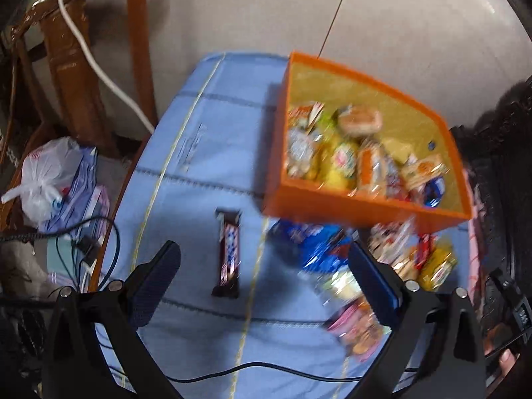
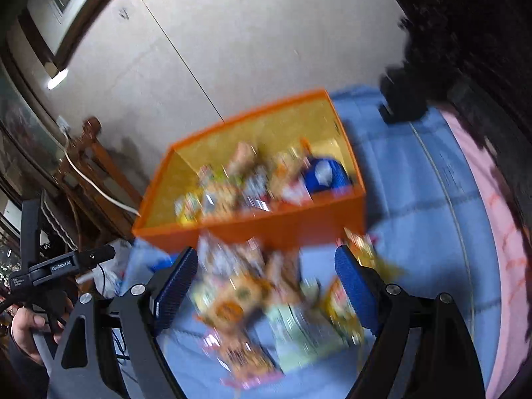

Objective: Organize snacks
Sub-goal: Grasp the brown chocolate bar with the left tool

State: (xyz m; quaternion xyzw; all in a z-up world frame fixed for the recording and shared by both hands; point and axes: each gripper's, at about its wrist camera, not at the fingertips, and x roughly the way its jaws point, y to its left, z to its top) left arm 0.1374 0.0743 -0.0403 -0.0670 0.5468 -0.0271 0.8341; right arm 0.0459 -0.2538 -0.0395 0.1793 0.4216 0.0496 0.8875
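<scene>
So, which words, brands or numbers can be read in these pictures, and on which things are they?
"GenRobot.AI": on the black bar of the left claw rig.
Snack bar: wrapper print too blurred to read.
Packets in the orange box: blurred, unreadable.
Blue cloth: faint print, too small.

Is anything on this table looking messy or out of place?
Yes. A dark chocolate bar lies alone on the blue cloth, apart from the loose snack pile heaped outside the orange box, which already holds many packets.
</scene>
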